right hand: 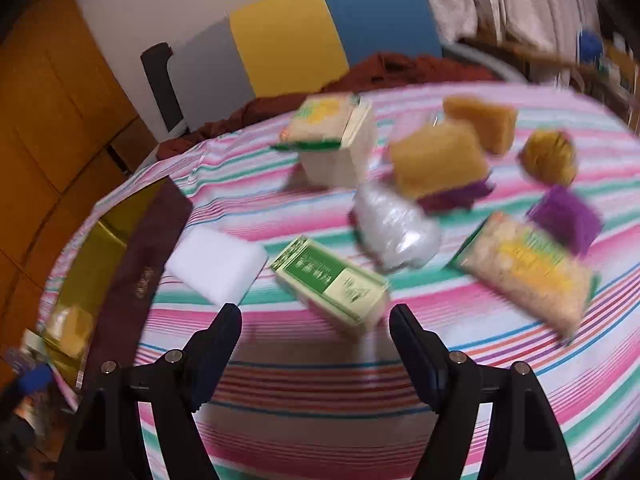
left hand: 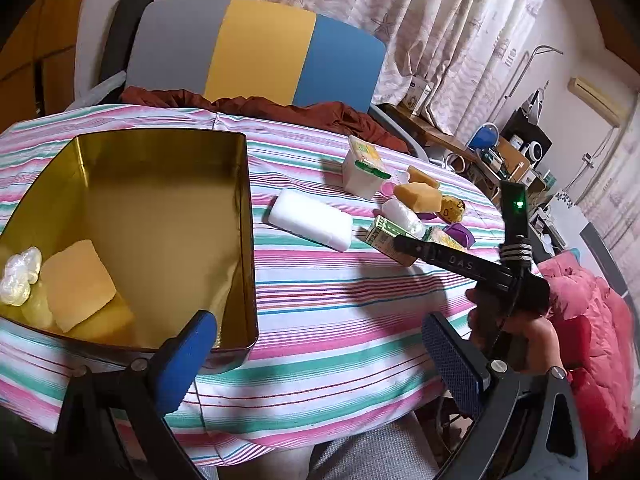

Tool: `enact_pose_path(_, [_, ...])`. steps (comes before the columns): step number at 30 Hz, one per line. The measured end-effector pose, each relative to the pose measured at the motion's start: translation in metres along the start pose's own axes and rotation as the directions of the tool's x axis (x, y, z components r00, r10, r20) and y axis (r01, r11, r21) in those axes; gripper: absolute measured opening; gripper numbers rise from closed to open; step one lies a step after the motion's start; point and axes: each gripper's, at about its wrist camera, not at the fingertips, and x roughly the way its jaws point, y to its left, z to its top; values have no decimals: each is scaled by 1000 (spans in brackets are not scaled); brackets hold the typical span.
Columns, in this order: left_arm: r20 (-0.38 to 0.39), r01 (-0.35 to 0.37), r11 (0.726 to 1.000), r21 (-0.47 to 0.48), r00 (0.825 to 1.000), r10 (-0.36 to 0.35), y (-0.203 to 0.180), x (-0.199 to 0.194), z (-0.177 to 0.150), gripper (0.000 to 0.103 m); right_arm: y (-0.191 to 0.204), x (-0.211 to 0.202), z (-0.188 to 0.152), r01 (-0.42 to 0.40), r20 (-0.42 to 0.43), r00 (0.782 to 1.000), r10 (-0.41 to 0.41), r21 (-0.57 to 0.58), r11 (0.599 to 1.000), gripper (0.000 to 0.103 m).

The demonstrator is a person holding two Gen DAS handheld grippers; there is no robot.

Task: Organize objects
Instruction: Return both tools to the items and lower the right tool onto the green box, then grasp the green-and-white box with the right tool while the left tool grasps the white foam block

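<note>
Just ahead of the spread right tongs (right hand: pixel 314 332), seemingly untouched, lies the green carton (right hand: pixel 332 282).

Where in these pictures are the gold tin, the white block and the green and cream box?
gold tin (left hand: pixel 168 200): left wrist view, on its bare inner floor.
white block (left hand: pixel 310 218): left wrist view, on its top face.
green and cream box (right hand: pixel 332 282): right wrist view, on its printed top face.
</note>
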Motion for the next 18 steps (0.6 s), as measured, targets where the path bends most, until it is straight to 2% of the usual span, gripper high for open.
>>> enact_pose_path(2, [-5,7,1000,1,1000,-7,-2,1,1,103,0,-2,4,30,20,999,-29,-36,999,78])
enact_pose_path(5, [-5,8,1000,1,1000,-8,-6,2,3,103,6,4,15,28,20,999,-26,-136,990,77])
enact_pose_path(6, [-1,8,1000,-1,1000,-8,-7,2,4,103,10,11,19,24,8,1000,-23,-181,983,72])
enact_pose_path(7, [2,9,1000,-4,1000,-9,-8,2,5,103,15,17,21,23,-9,1000,-25,-227,974,63])
enact_pose_path(9, [1,1,1000,-8,1000,-1,-11,2,7,103,17,29,26,36,-45,998,-50,-275,961,53])
enact_pose_path(11, [-1,-1,1000,-15,1000,1,-13,4,10,103,14,42,27,28,-82,995,-51,-263,965,51])
enact_pose_path(13, [-6,-1,1000,-22,1000,1,-16,8,14,103,8,50,23,29,-102,993,-53,-227,973,42])
enact_pose_path(15, [-9,4,1000,-19,1000,-4,-22,13,20,103,3,48,18,56,-65,995,-70,-202,978,30])
enact_pose_path(18, [-18,-11,1000,-29,1000,10,-28,25,29,103,-7,35,8,80,10,997,-79,-133,988,30])
